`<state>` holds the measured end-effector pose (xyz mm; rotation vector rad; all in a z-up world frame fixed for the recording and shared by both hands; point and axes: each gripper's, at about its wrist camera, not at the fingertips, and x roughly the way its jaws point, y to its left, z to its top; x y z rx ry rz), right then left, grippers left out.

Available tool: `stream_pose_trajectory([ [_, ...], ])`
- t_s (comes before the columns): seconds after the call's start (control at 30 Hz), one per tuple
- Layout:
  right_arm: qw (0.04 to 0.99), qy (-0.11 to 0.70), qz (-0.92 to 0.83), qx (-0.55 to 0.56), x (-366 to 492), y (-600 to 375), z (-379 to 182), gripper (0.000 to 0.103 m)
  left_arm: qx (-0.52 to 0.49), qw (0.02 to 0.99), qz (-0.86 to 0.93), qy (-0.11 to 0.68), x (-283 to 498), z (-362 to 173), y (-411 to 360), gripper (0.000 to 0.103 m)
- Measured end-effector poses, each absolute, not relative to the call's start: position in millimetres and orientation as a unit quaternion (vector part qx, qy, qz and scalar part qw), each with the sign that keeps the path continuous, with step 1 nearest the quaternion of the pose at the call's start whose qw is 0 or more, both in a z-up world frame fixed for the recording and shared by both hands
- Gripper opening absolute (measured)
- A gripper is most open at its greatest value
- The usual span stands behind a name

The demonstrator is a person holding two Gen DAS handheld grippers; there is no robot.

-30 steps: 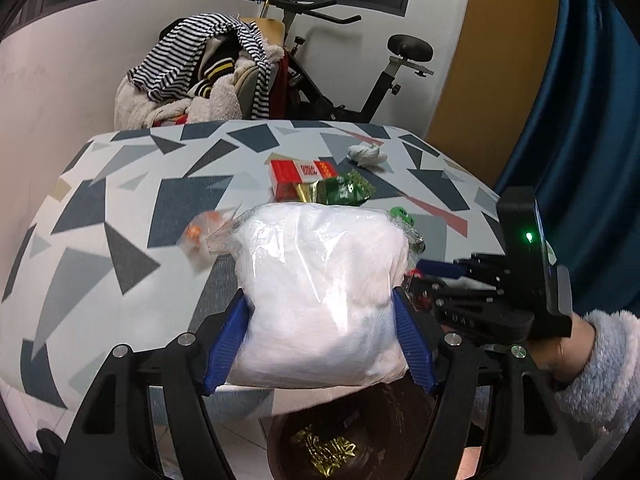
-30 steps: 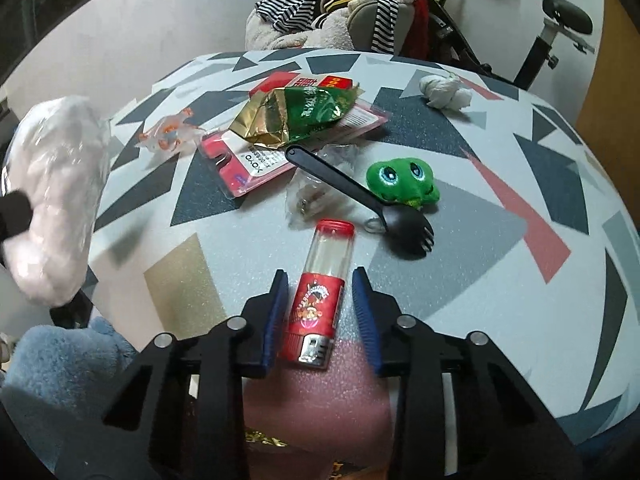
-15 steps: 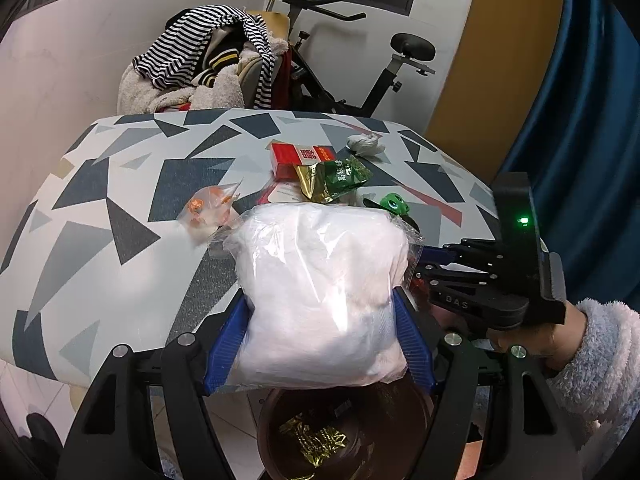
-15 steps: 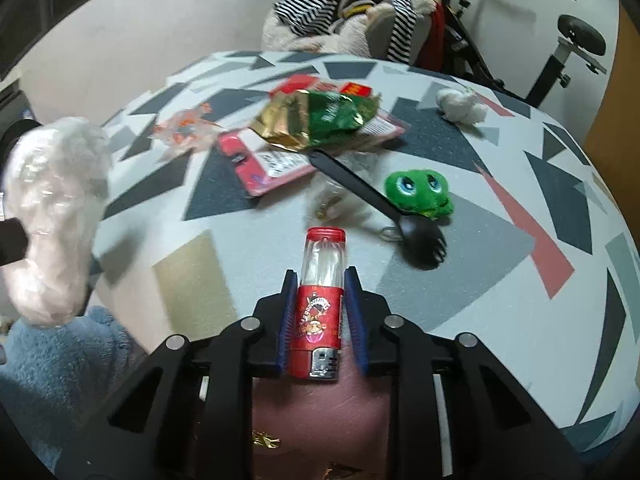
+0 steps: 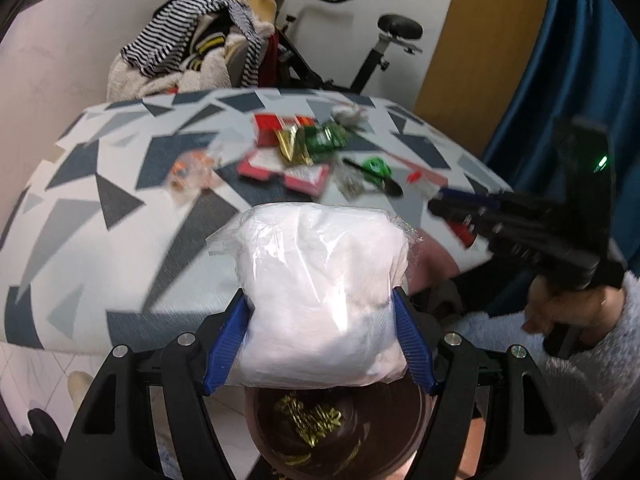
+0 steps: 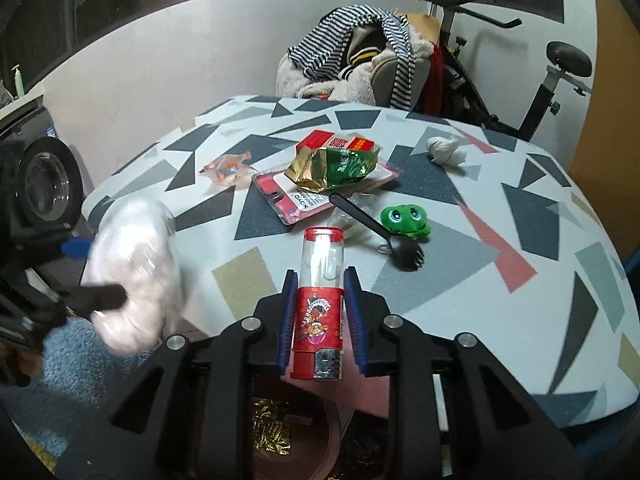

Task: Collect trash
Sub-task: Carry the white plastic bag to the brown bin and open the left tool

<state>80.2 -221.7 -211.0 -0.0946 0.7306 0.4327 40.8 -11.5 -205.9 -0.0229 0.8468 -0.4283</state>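
Observation:
My left gripper is shut on a clear plastic bag of white fluff, held off the table's near edge above a brown bin with a gold wrapper inside. My right gripper is shut on a red tube with a clear top, raised over the near edge of the patterned table. On the table lie a green-gold snack wrapper, a red box, a red blister card, a black spork, a green frog toy, a white tissue wad and an orange wrapper.
A chair heaped with striped clothes and an exercise bike stand behind the table. A washing machine sits at the left and a blue curtain hangs at the right. A sleeved hand holds the right gripper.
The right gripper's pads closed onto the red tube and lifted it off the table. The left gripper drew back and down with the bag, so more of the bin shows beneath it.

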Motion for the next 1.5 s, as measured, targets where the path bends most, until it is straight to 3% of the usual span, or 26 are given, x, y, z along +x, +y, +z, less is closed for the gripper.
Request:
stream_pose_trajectory([
  [0.8,0.915,0.342,0.210,-0.034,30.7,-239.3,-195.7,0.026,0.041,0.849,-0.241,0.468,-2.9,-250.9,-50.0,0.069],
  [0.87,0.915,0.342,0.212,-0.034,28.3,-238.5,-195.3,0.026,0.042,0.844,-0.247,0.475,-4.8,-253.7,-51.6,0.072],
  [0.93,0.915,0.342,0.213,-0.034,26.2,-237.5,-195.3,0.026,0.040,0.839,-0.252,0.480,-6.1,-255.5,-52.4,0.083],
  [1.03,0.913,0.344,0.216,-0.033,23.1,-236.5,-197.2,0.026,0.031,0.853,-0.243,0.460,-7.6,-247.2,-46.7,0.092],
  [1.5,0.903,0.367,0.219,-0.048,12.9,-226.4,-213.2,0.026,0.031,0.916,-0.155,0.369,-4.0,-184.1,4.1,0.095],
])
